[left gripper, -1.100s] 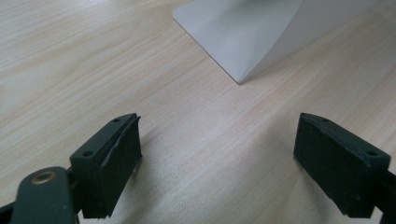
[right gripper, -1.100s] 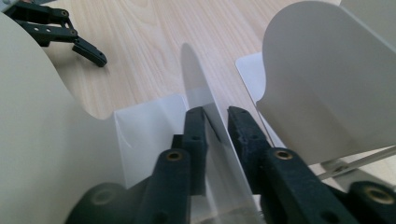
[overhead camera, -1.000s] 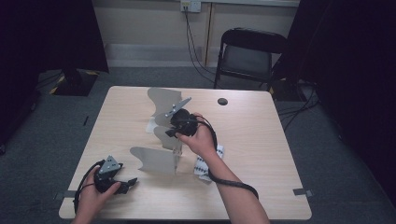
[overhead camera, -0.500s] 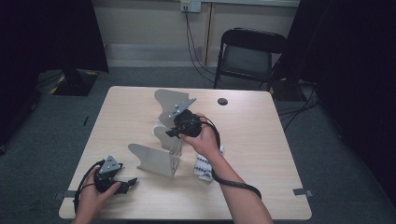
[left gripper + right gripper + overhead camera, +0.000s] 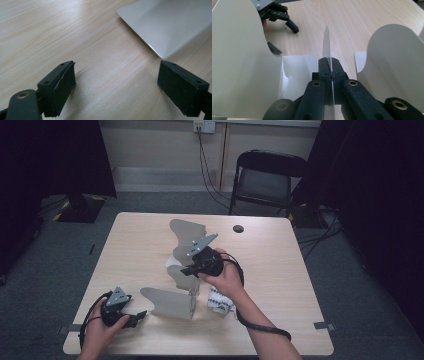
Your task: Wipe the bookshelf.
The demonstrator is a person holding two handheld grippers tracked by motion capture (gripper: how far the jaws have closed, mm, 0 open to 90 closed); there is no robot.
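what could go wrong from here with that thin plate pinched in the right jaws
1. The right gripper pinches the middle plate only along its thin edge, so it might twist or slip out.
2. Two more upright plates stand close by, the tall plate on one side and the rounded plate on the other; a sideways swing could knock them.
3. The left gripper rests open on the table near the front plate, steadying nothing.

Bare table lies open on the left and far right. Upright grey panels crowd the middle, and a small patterned box sits just beside them, blocking passage across the centre.
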